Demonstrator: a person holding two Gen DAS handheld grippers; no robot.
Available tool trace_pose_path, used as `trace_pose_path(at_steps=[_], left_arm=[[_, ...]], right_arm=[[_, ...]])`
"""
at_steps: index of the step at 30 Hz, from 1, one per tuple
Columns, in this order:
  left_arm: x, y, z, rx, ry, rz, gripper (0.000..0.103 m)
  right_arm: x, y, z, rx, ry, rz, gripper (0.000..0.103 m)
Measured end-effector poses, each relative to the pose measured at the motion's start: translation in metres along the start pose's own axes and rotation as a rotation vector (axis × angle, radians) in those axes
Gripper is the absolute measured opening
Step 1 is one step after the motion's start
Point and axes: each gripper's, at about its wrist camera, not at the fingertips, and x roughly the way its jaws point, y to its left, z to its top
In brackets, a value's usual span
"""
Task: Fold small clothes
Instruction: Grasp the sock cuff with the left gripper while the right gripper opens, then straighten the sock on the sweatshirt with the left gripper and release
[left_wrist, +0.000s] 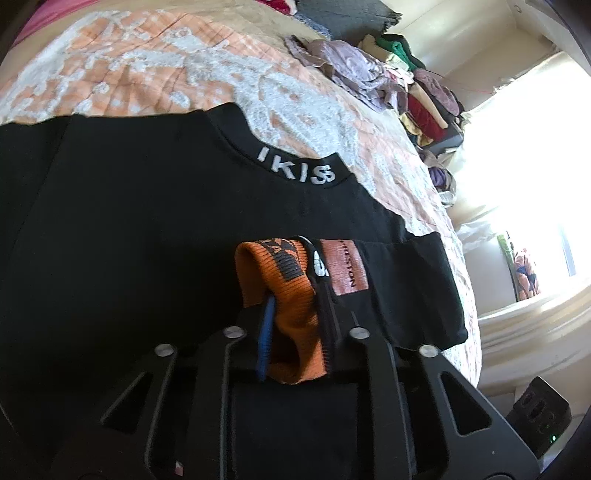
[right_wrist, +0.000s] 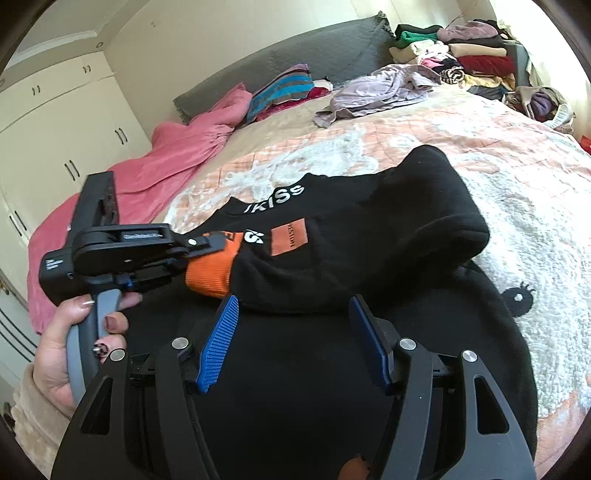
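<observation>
A black sweatshirt (right_wrist: 369, 229) with white collar lettering lies on the bed, one sleeve folded across its chest. The sleeve ends in an orange ribbed cuff (left_wrist: 291, 306), seen also in the right wrist view (right_wrist: 210, 273). My left gripper (left_wrist: 295, 325) is shut on that cuff and holds it over the shirt body; it shows in the right wrist view (right_wrist: 207, 247) coming in from the left. My right gripper (right_wrist: 295, 343) is open and empty, its blue pads (right_wrist: 218, 343) just above the black fabric near the folded sleeve.
The bedspread (right_wrist: 498, 155) is peach and white. A lilac garment (right_wrist: 373, 92) and a clothes pile (right_wrist: 461, 55) lie at the far side. A pink blanket (right_wrist: 155, 166) lies on the left, white wardrobes (right_wrist: 55, 122) beyond. A bright window (left_wrist: 535, 184) is on the right.
</observation>
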Motion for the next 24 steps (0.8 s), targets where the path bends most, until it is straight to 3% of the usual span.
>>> trace_pose_path(at_steps=[8, 14, 20, 24], left_arm=[[-0.029, -0.026, 0.002, 0.097, -0.091, -0.059, 0.0], [-0.067, -0.034, 0.005, 0.13, -0.174, -0.083, 0.0], [-0.061, -0.008, 0.012, 0.04, -0.153, -0.054, 0.0], [-0.076, -0.002, 0.013, 0.023, -0.197, -0.061, 0.0]], right_arm=[[-0.014, -0.012, 0.001, 0.032, -0.035, -0.009, 0.061], [-0.019, -0.014, 0.002, 0.039, -0.043, -0.016, 0.061], [-0.02, -0.013, 0.002, 0.046, -0.043, -0.011, 0.061], [-0.02, -0.012, 0.004, 0.043, -0.046, -0.017, 0.061]])
